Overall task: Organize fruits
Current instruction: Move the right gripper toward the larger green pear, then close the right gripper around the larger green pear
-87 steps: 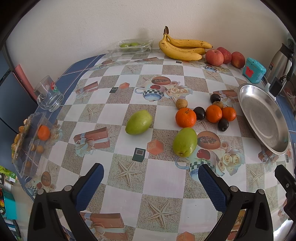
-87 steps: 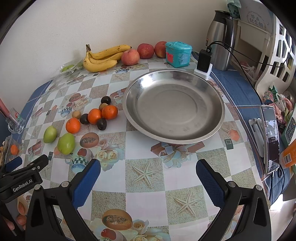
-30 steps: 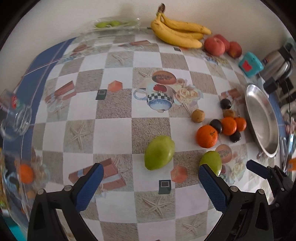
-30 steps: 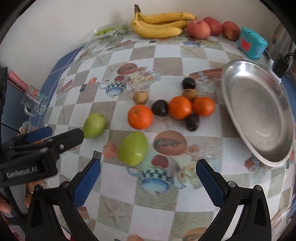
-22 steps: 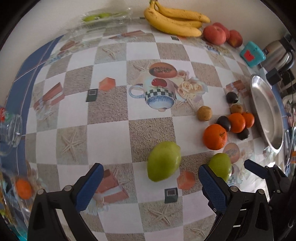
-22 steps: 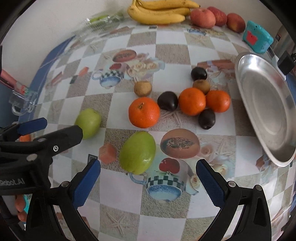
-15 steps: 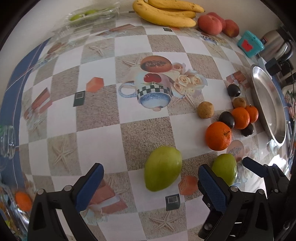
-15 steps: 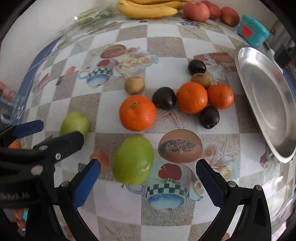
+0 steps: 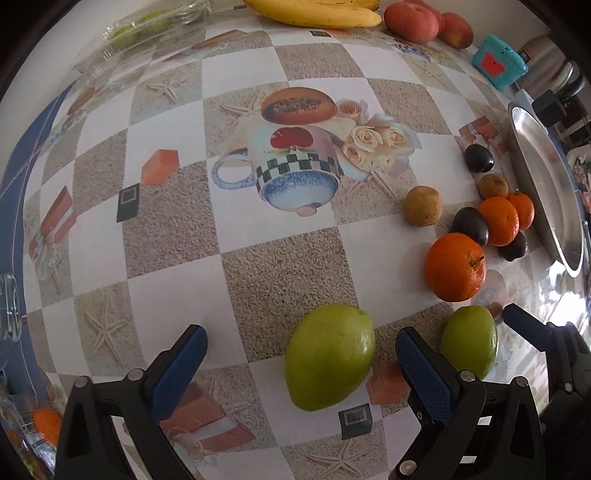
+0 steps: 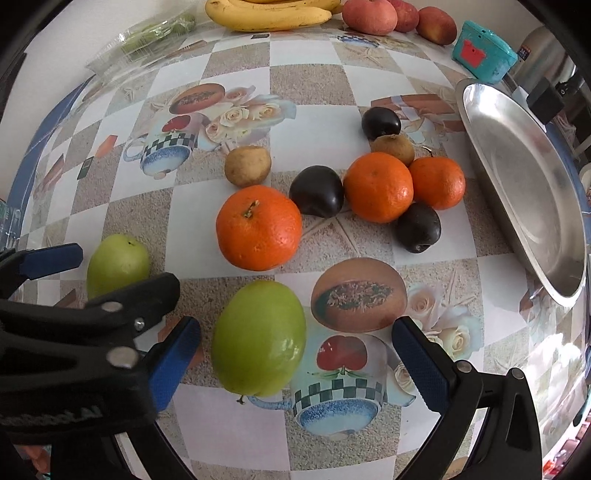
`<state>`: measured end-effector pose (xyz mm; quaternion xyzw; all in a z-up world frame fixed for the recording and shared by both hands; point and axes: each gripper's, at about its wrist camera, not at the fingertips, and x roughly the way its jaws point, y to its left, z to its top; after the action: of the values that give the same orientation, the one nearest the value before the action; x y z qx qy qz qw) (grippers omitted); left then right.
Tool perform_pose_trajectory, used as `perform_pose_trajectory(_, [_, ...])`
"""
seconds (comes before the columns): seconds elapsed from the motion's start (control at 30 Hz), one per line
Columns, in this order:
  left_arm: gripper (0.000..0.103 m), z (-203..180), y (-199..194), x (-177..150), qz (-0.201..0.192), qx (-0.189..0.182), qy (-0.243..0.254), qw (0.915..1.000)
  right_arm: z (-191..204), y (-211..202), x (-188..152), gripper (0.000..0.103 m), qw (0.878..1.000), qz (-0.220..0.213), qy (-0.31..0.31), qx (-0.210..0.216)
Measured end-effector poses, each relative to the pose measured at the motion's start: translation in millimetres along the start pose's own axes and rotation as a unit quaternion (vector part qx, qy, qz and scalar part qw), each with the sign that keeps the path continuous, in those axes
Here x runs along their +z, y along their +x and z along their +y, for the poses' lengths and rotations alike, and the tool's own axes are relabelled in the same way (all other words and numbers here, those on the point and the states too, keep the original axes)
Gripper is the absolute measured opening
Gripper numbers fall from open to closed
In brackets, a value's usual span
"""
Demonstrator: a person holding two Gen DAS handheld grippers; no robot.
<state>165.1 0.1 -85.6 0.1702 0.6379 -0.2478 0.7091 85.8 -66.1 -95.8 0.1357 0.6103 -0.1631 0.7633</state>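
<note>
Two green mangoes lie on the patterned tablecloth. My left gripper is open, its jaws on either side of the left mango, not touching it. My right gripper is open around the right mango. The left mango also shows in the right wrist view, and the right mango in the left wrist view. Beyond lie a large orange, two smaller oranges, dark plums and brown fruits. An empty steel plate stands at the right.
Bananas and red apples lie along the far wall, beside a teal box and a steel kettle. A clear plastic tray with green fruit is at the back left. An orange lies at the left edge.
Both grippers have moved forward and down toward the table. Each green mango now lies between a gripper's open jaws. The fruits have not moved.
</note>
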Motion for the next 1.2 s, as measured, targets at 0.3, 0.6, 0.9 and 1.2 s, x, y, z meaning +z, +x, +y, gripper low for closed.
perform_pose_trajectory(0.3, [0.103,-1.0,15.3,1.8,0.000,0.002,0.025,0.9997,1.4,-2.5,-5.9,0.103,0.999,-0.037,0.008,-0.007])
perform_pose_trajectory(0.6, [0.103,-5.8,32.6,3.8,0.013,0.028,0.039,0.9988,7.7,-5.5,-17.8,0.103,0.996,-0.085,0.021,-0.014])
perform_pose_trajectory(0.9, [0.103,-1.4,40.0,17.3,0.022,0.032,0.030,0.9988,9.3,-8.5,-25.8,0.103,0.996,-0.087,0.019,-0.013])
perform_pose_trajectory(1.2, [0.103,-8.6,51.4,15.5,-0.027,0.030,0.043,0.9983,8.2,-9.4,-20.6,0.103,0.996,-0.082,0.022,-0.014])
